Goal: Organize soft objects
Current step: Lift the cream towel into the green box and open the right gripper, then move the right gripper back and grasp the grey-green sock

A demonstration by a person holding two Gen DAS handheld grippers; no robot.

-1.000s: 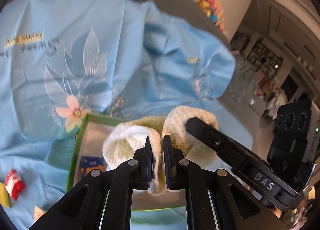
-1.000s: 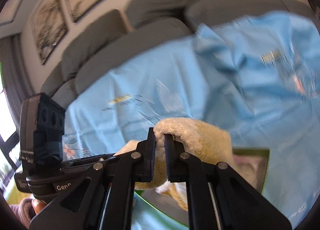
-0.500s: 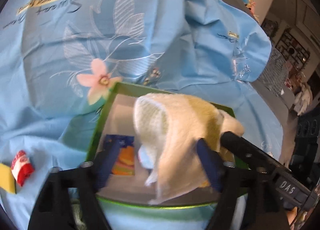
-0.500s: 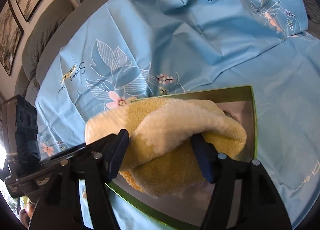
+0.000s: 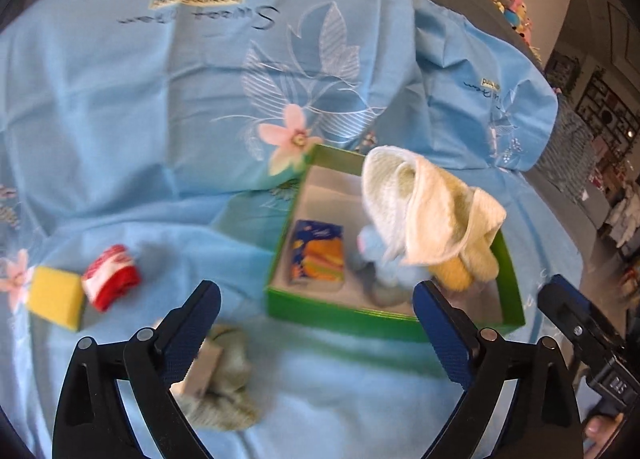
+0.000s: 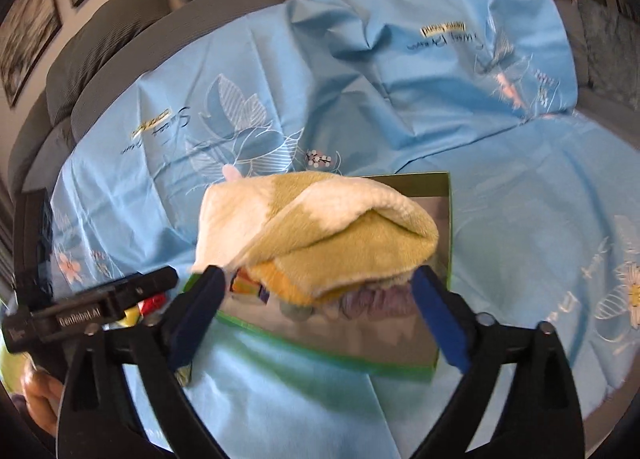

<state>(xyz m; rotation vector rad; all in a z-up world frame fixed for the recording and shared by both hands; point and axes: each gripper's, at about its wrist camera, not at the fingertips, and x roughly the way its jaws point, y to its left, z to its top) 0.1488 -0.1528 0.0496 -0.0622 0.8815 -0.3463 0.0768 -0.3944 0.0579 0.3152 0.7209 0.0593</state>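
Left wrist view shows your fluffy yellow-and-white towel (image 5: 432, 215) dropped in the green box (image 5: 384, 317); both grippers' jaws are opening, empty. Yellow sponge (image 5: 56, 297), grey cloth (image 5: 224, 391) wait outside.

Folded yellow-and-cream towel (image 5: 430, 215) lies loosely bundled in the green open box (image 5: 390, 319), draped over the box's right portion, one cream flap hanging toward the near side. Beneath it: a pale blue soft item (image 5: 384, 259), partly covered. A printed blue-and-orange packet (image 5: 318, 252) lies flat in the box's left portion. Outside the box, on the blue sheet to the left: a yellow sponge (image 5: 56, 296) touching a red-and-white roll (image 5: 111, 276). Nearer, a grey-green crumpled cloth (image 5: 224, 383).
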